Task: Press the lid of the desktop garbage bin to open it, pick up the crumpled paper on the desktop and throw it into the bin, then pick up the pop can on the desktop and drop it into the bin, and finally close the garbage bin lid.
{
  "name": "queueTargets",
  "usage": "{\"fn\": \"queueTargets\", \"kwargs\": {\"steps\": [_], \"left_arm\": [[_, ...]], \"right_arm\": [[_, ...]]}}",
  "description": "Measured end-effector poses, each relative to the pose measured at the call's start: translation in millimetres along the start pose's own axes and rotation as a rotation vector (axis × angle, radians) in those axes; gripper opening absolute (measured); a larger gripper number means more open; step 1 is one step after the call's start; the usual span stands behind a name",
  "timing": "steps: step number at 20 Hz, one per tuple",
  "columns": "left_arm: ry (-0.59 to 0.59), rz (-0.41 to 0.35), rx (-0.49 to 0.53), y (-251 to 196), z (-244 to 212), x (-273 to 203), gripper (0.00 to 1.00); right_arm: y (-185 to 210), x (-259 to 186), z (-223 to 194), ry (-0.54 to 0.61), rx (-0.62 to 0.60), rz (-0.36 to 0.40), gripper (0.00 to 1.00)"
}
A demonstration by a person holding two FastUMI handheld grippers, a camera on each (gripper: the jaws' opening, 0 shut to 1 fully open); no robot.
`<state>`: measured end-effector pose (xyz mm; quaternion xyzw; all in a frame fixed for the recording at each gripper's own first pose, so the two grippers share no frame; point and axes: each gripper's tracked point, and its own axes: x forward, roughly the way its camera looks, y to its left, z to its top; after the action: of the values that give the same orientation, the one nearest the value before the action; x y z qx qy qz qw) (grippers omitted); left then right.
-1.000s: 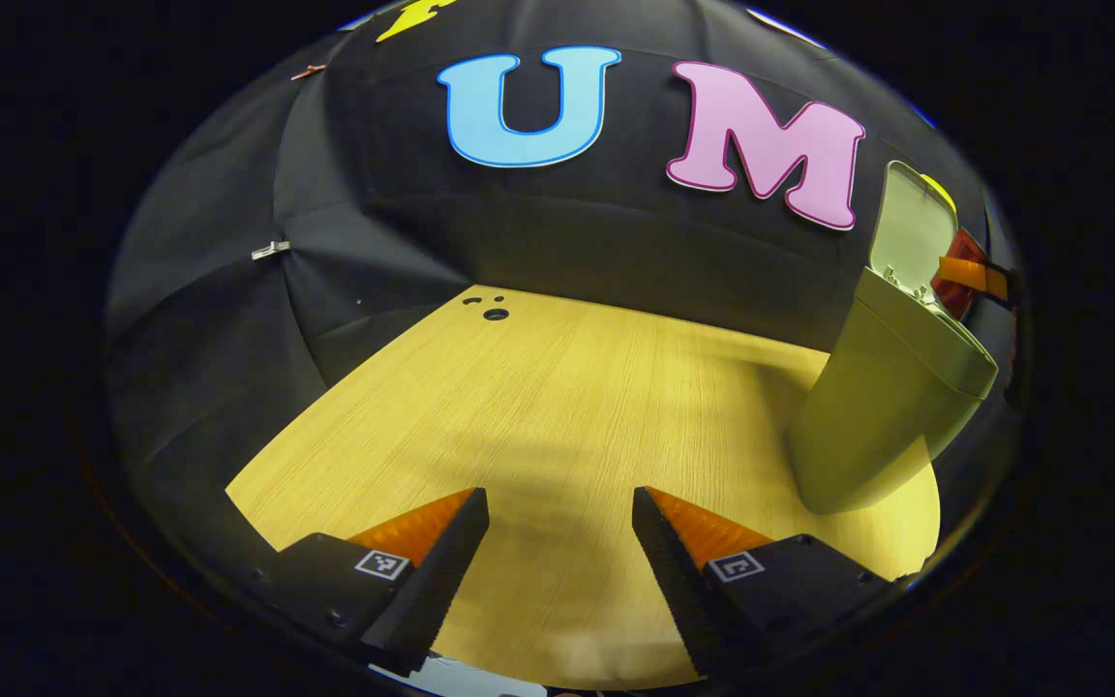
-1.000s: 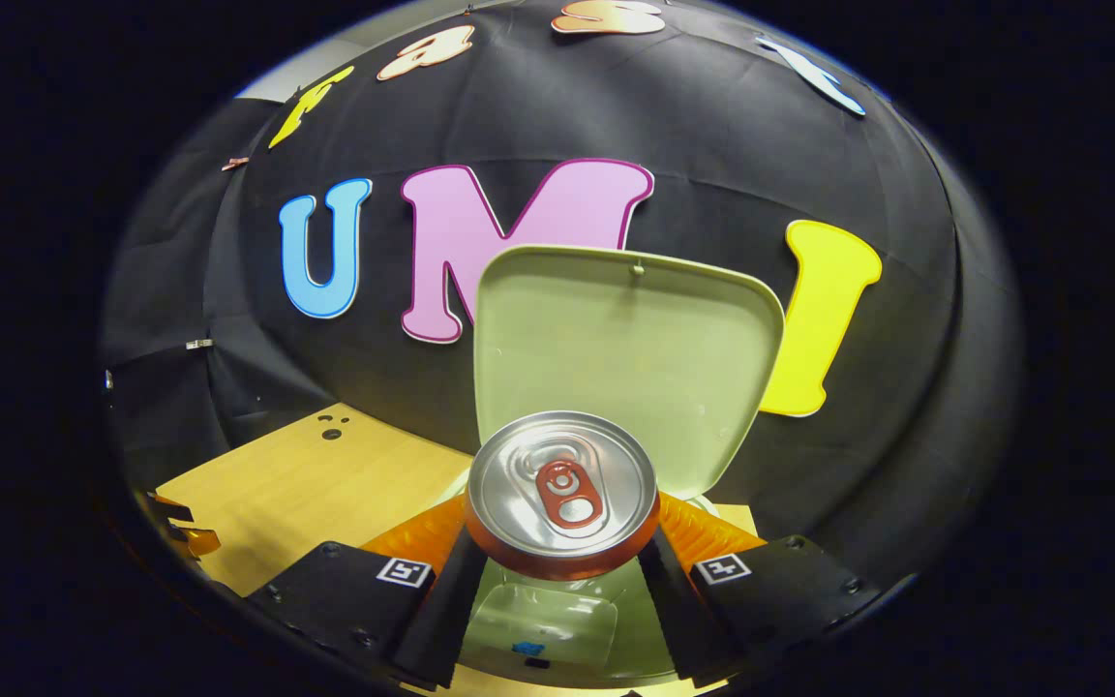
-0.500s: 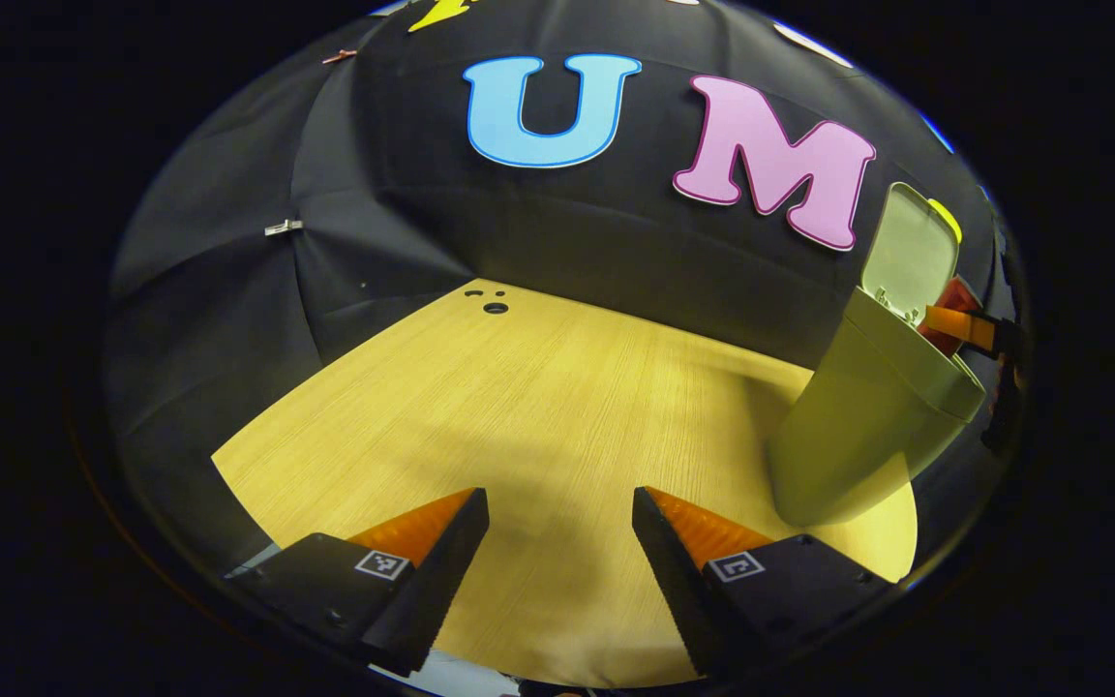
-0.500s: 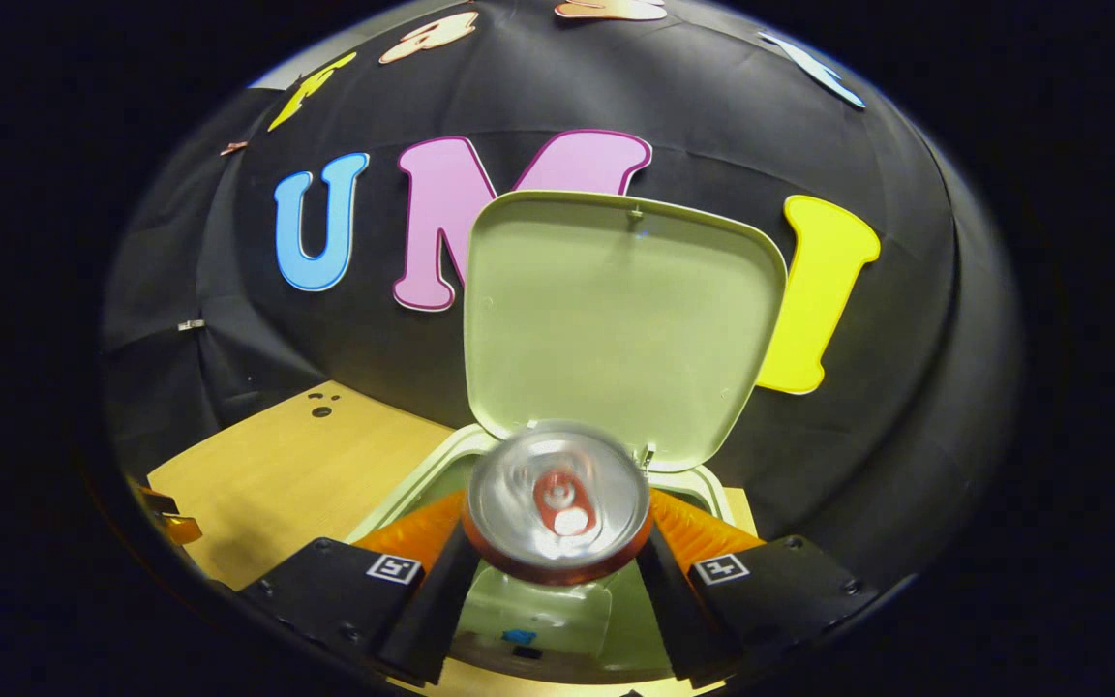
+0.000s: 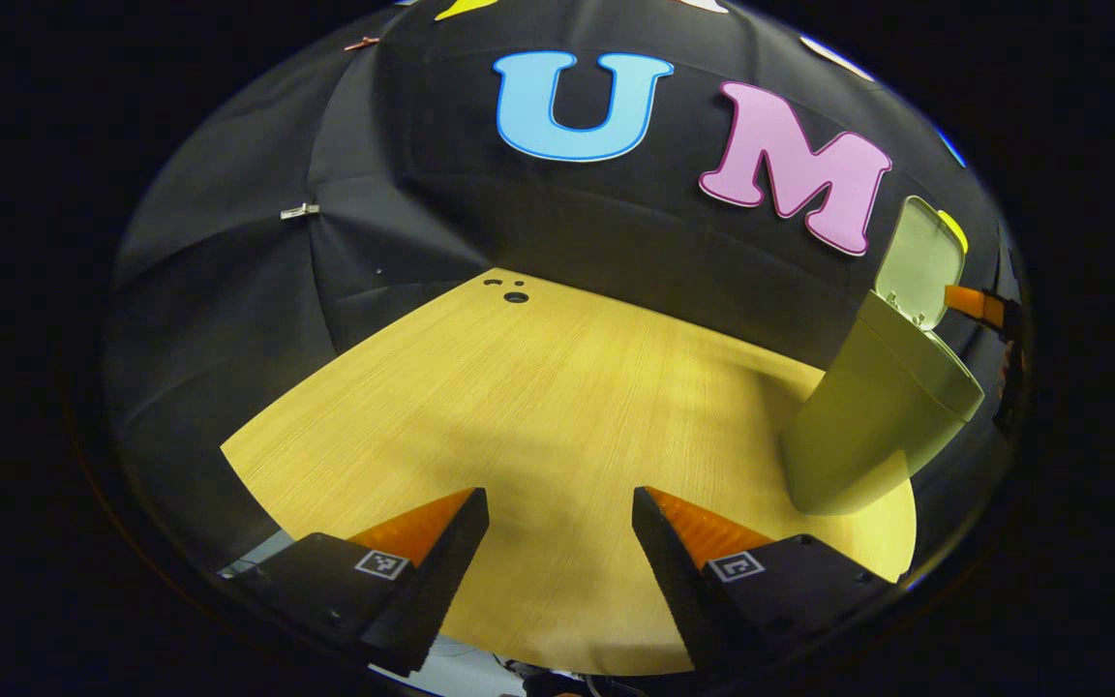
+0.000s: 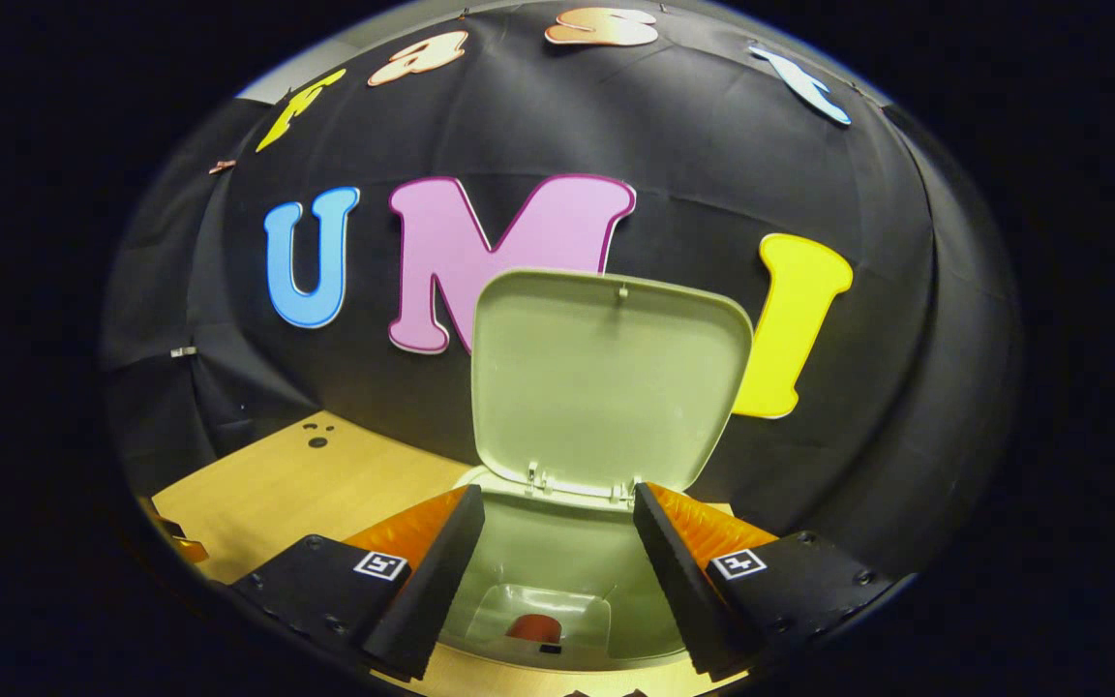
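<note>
Fingers spread on your right claw (image 6: 557,571), nothing between them, poised right over the mouth of the bin (image 6: 557,561). Down inside, a patch of red at the bottom, most likely the pop can (image 6: 533,627), so it looks dropped. I can't make out the crumpled paper in there. The lid (image 6: 606,378) stands upright behind the opening, hinged at the back rim. Your left claw (image 5: 560,566) is released too, empty, hovering over the bare table (image 5: 538,387) with the bin (image 5: 872,411) well off to its right. Only the lid closing seems left. Watch it: push the lid from too high or too hard and that light bin could tip or skid on the smooth table. Catch a finger on the rim and you drag it.
</note>
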<state>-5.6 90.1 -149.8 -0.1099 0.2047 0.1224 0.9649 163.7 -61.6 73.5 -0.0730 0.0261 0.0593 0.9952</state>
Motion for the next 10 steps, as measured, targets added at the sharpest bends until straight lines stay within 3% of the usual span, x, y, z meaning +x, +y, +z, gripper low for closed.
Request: {"fn": "queueTargets", "kwargs": {"steps": [10], "left_arm": [[0.010, -0.038, -0.017, 5.0, -1.1, 10.3, 0.96]], "right_arm": [[-0.8, -3.3, 82.0, -0.105, -0.013, -0.008, 0.97]]}}
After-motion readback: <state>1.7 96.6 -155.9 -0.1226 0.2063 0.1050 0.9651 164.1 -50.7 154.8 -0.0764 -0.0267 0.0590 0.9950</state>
